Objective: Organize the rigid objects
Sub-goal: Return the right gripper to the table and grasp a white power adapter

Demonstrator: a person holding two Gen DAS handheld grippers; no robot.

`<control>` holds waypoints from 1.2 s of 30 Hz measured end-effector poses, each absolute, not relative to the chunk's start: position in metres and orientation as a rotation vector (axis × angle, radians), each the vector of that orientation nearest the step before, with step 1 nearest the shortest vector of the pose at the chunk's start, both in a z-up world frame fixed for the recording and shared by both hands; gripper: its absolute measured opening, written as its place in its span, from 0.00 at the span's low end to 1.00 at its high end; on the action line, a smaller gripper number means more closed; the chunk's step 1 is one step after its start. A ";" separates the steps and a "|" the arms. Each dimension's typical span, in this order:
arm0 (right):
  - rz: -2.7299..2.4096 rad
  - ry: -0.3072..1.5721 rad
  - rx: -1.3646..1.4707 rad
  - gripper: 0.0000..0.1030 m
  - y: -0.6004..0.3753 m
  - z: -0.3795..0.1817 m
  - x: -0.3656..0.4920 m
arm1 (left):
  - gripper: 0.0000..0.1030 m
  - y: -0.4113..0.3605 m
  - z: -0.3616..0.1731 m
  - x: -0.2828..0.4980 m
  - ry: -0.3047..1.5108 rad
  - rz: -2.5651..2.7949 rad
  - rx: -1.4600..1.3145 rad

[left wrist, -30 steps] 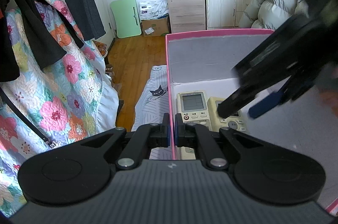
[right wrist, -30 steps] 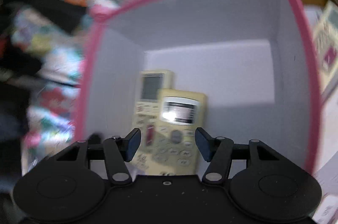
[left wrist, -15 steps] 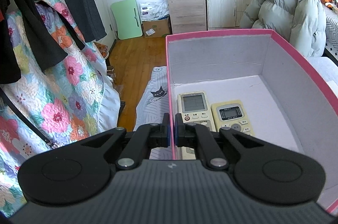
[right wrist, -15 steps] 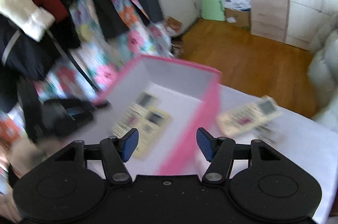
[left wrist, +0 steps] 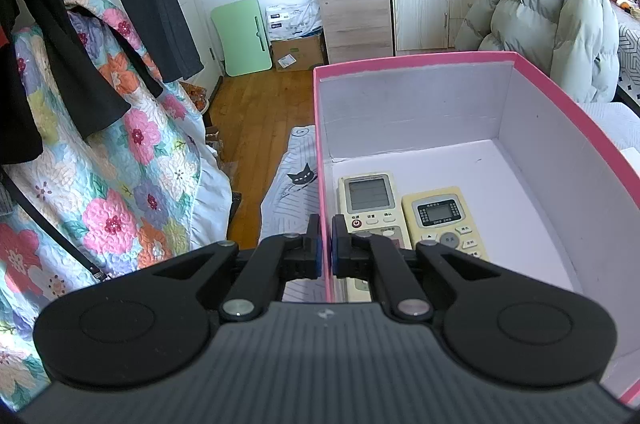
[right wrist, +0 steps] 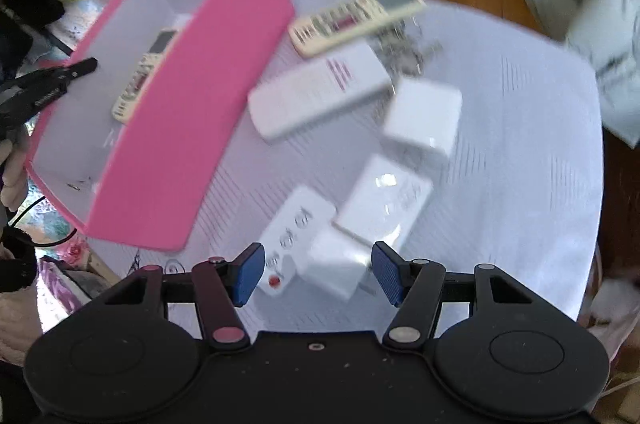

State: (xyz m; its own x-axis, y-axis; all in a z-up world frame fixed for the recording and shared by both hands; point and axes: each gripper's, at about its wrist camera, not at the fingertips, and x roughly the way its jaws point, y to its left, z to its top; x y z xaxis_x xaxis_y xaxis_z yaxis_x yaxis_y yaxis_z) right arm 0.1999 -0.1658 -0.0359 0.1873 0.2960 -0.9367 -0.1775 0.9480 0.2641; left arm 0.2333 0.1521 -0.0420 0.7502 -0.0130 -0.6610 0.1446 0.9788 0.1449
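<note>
Remotes and white adapters (right wrist: 422, 116) scattered mid-frame on the table (right wrist: 520, 152); two remotes (left wrist: 370, 206) already boxed. Right gripper (right wrist: 318, 278) half open, empty, over a white plug (right wrist: 334, 264). Left gripper (left wrist: 326, 250) pinched shut on the pink box (left wrist: 412, 62) wall. Best descending squarely, straddling the plug before closing.

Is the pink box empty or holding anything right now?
Not empty: two remotes lie side by side on the pink box floor.
</note>
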 end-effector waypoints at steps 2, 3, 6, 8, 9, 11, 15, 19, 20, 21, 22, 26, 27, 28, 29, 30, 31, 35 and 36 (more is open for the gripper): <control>0.318 1.371 0.139 0.60 -0.171 -0.045 0.200 | 0.04 0.152 -0.042 0.234 0.718 -0.087 0.194; 0.310 1.381 0.159 0.59 -0.173 -0.049 0.201 | 0.04 0.153 -0.042 0.234 0.718 -0.086 0.196; 0.315 1.400 0.208 0.51 -0.176 -0.058 0.202 | 0.04 0.152 -0.042 0.234 0.718 -0.087 0.203; 0.310 1.410 0.204 0.44 -0.174 -0.064 0.202 | 0.04 0.152 -0.043 0.234 0.718 -0.086 0.203; 0.309 1.402 0.195 0.42 -0.173 -0.065 0.203 | 0.04 0.152 -0.043 0.234 0.718 -0.087 0.203; 0.307 1.401 0.190 0.43 -0.171 -0.065 0.203 | 0.04 0.152 -0.043 0.234 0.718 -0.086 0.205; 0.305 1.387 0.170 0.47 -0.165 -0.066 0.202 | 0.04 0.151 -0.043 0.234 0.718 -0.085 0.210; 0.316 1.359 0.139 0.64 -0.152 -0.067 0.206 | 0.04 0.149 -0.043 0.234 0.718 -0.083 0.218; 0.297 1.340 0.113 0.64 -0.149 -0.068 0.206 | 0.04 0.149 -0.043 0.234 0.719 -0.082 0.217; 0.275 1.332 0.089 0.64 -0.146 -0.069 0.206 | 0.04 0.149 -0.043 0.234 0.720 -0.080 0.218; 0.252 1.332 0.063 0.62 -0.144 -0.072 0.207 | 0.04 0.149 -0.043 0.234 0.719 -0.081 0.217; 0.234 1.323 0.023 0.51 -0.142 -0.069 0.205 | 0.04 0.146 -0.043 0.234 0.720 -0.080 0.220; 0.240 1.323 0.018 0.51 -0.141 -0.067 0.205 | 0.04 0.146 -0.043 0.234 0.720 -0.080 0.221; 0.248 1.319 0.012 0.51 -0.141 -0.066 0.204 | 0.04 0.145 -0.043 0.234 0.720 -0.082 0.217; 0.246 1.312 0.010 0.51 -0.141 -0.064 0.204 | 0.04 0.146 -0.043 0.234 0.720 -0.084 0.214; 0.244 1.308 0.007 0.51 -0.141 -0.063 0.203 | 0.04 0.145 -0.043 0.234 0.719 -0.084 0.216; 0.250 1.308 0.007 0.51 -0.140 -0.061 0.202 | 0.04 0.146 -0.043 0.234 0.719 -0.084 0.216; 0.292 1.273 0.017 0.51 -0.138 -0.040 0.197 | 0.04 0.149 -0.043 0.233 0.715 -0.083 0.208; 0.306 1.255 0.011 0.51 -0.135 -0.033 0.195 | 0.04 0.150 -0.043 0.234 0.715 -0.082 0.203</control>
